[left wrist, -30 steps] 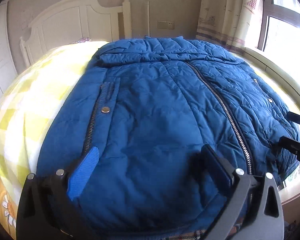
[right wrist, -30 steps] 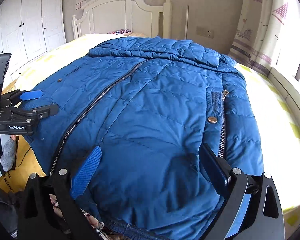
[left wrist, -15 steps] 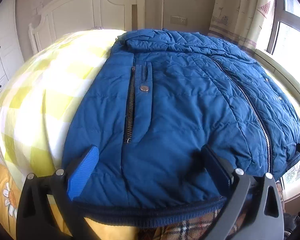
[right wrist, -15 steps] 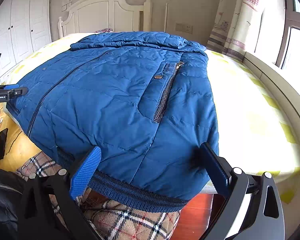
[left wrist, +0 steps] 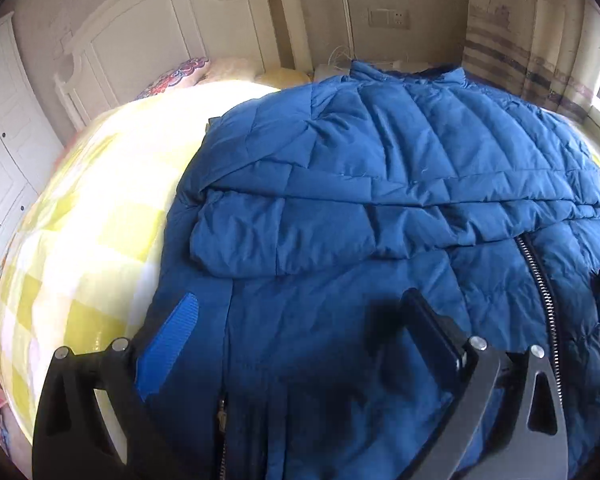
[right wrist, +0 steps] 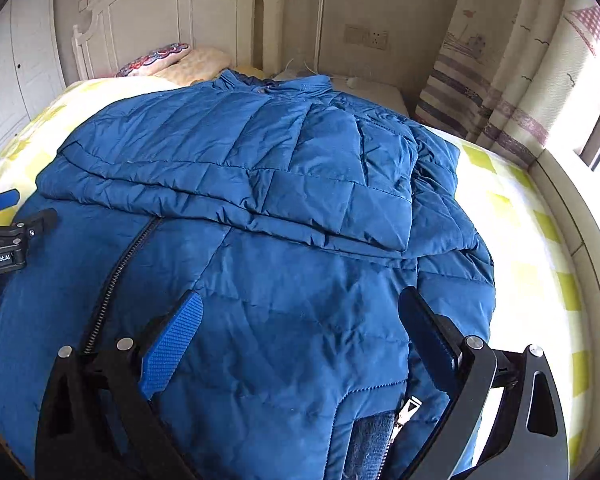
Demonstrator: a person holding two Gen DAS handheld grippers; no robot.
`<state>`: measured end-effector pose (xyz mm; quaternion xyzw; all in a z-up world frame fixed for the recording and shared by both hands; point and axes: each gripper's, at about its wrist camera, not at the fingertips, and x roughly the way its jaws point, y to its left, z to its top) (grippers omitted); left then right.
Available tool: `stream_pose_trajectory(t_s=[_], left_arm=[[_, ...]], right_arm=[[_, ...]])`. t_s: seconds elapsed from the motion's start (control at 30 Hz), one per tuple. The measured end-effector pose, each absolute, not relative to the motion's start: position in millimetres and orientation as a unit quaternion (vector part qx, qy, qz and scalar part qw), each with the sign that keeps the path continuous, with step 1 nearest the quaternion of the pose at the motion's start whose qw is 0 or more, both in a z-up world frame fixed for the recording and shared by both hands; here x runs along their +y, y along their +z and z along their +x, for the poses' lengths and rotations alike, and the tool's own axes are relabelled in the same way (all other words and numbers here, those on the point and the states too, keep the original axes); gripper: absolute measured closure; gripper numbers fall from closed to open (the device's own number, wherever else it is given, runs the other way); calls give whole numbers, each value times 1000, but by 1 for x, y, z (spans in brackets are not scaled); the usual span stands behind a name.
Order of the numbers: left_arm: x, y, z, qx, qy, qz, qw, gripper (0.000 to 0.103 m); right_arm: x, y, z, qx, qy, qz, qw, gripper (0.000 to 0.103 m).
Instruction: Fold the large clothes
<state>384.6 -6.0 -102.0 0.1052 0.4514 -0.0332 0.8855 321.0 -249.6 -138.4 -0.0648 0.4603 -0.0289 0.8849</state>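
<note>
On a bed [left wrist: 80,240] spread with a yellow-and-white checked cover, against a white headboard [right wrist: 172,12], lies my blue quilted puffer jacket [left wrist: 360,184]; it fills most of both views, front side up, with its sleeves [right wrist: 228,184] folded across the chest in a padded band; below that band runs the centre zip [left wrist: 540,292], and nearer me a pocket zip [right wrist: 404,412] sits close to the hem; pillows [right wrist: 180,60] rest at the bed's far end, touching nothing of the jacket that I can see.

My left gripper [left wrist: 300,320] hovers over the jacket's lower left half with its jaws spread wide and nothing between them; my right gripper [right wrist: 304,320] hovers over the lower right half, equally wide and holding nothing; the left tool also shows at the edge of the right view.

I judge the sleeves are done and the lengthwise fold is in hand; the next move calls for both tools to pinch the hem, which is out of view below, and carry it up toward the collar [right wrist: 276,80] evenly, since thick padding may spring back.

No containers are in view.
</note>
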Motion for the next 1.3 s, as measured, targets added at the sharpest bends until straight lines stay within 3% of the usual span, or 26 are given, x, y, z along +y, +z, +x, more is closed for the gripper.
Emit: stream_pose_trajectory(t_s=[0.1, 0.27, 0.43, 0.67, 0.9, 1.1, 1.17, 1.3], left_arm=[[23, -102, 392, 470, -62, 17, 880, 2], [37, -92, 381, 446, -49, 48, 892, 2], [87, -114, 383, 472, -35, 4, 881, 2], [95, -104, 374, 450, -4, 1, 893, 2], [72, -62, 263, 357, -46, 45, 932, 2], [16, -109, 162, 362, -120, 151, 912, 2], [25, -118, 144, 325, -105, 143, 929, 2], [63, -118, 121, 346, -111, 111, 925, 2]], right_arm=[[-274, -139, 320, 465, -10, 9, 885, 7], [-308, -124, 305, 447, -43, -9, 893, 8], [-366, -146, 290, 444, -47, 82, 891, 5], [-353, -136, 281, 426, -101, 45, 898, 6], [-273, -111, 183, 370, 6, -12, 929, 5], [-208, -156, 113, 353, 38, -72, 932, 5], [-216, -158, 95, 339, 40, -49, 939, 5], [-244, -157, 52, 349, 17, -54, 935, 5]])
